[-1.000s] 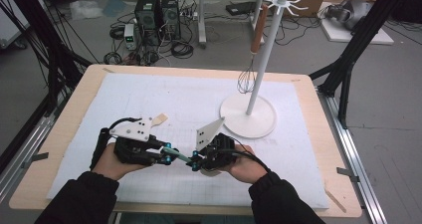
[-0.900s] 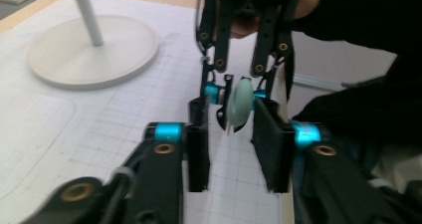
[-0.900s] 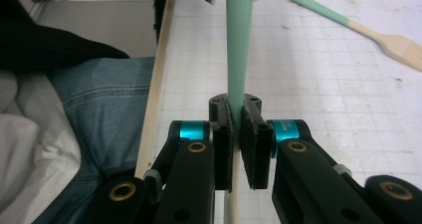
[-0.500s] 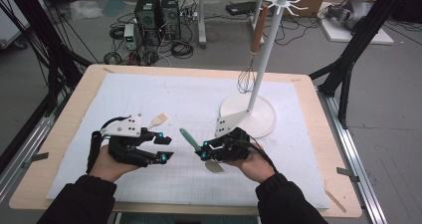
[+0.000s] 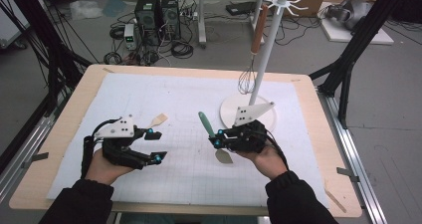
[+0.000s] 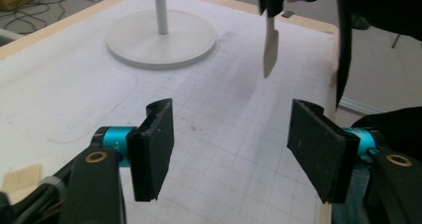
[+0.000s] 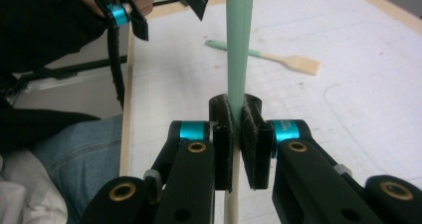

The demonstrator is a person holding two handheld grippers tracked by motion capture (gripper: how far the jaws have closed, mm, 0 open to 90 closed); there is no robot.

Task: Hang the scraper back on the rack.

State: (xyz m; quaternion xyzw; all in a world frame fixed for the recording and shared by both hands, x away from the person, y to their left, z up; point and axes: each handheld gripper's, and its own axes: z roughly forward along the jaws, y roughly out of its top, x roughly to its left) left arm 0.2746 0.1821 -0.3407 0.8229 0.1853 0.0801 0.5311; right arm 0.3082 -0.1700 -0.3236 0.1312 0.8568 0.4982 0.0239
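We have the spatula [image 5: 209,130] clamped in the right hand-held gripper [image 5: 217,143], left hand-held gripper [image 5: 154,145] just opening empty; next we hang it on the rack [image 5: 266,50].

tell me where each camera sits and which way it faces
High view: above the person's table edge, looking forward and down; both forearms, left tool and right tool show.
Left gripper view: rides the left tool, looking between its open jaws across the mat to the rack base.
Right gripper view: rides the right tool, shut on the green-handled spatula.
All three share that spatula.
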